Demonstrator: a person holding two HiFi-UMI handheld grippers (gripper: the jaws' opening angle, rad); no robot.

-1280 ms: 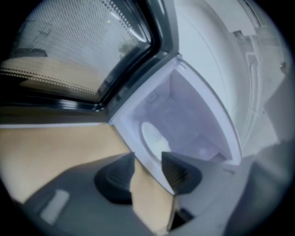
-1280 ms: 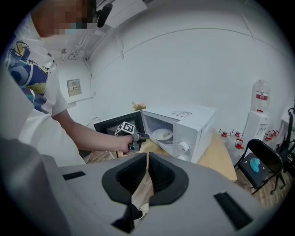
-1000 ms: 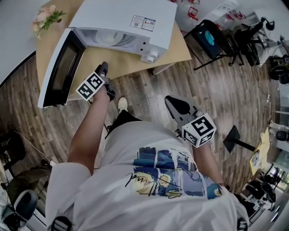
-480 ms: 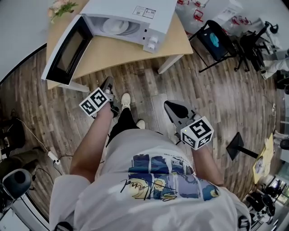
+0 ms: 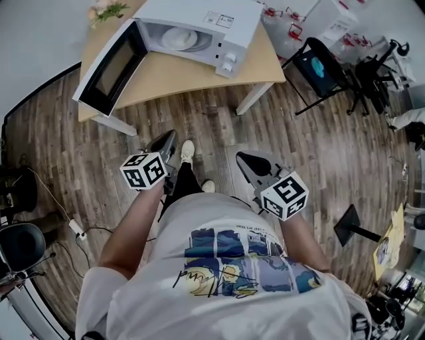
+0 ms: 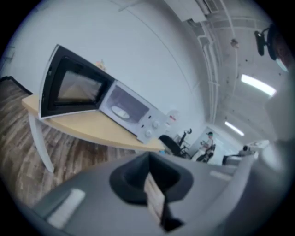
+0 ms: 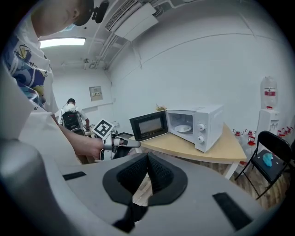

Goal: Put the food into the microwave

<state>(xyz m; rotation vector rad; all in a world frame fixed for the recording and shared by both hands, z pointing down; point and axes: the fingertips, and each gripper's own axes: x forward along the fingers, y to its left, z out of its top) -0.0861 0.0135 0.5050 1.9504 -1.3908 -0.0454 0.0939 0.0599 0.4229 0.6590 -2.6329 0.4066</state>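
A white microwave [image 5: 199,26] stands on a light wooden table [image 5: 172,76] with its black-framed door [image 5: 109,66] swung wide open to the left. Inside lies a white plate [image 5: 179,38]; I cannot tell whether food is on it. My left gripper [image 5: 167,138] hangs over the wood floor well short of the table, shut and empty. My right gripper [image 5: 244,159] is beside it at about the same distance, also shut with nothing between its pads. In the right gripper view the left gripper [image 7: 133,144] points toward the open door [image 7: 148,124].
The person's shoes [image 5: 188,151] stand on the plank floor between the grippers. A black folding chair [image 5: 319,66] is right of the table. Flowers [image 5: 106,10] sit at the table's far left corner. A cable [image 5: 73,229] and an office chair [image 5: 20,246] lie at the left.
My left gripper has drawn back from the microwave door toward the body. The person has stepped away, so the table sits farther up the head view. The right gripper shifted slightly.
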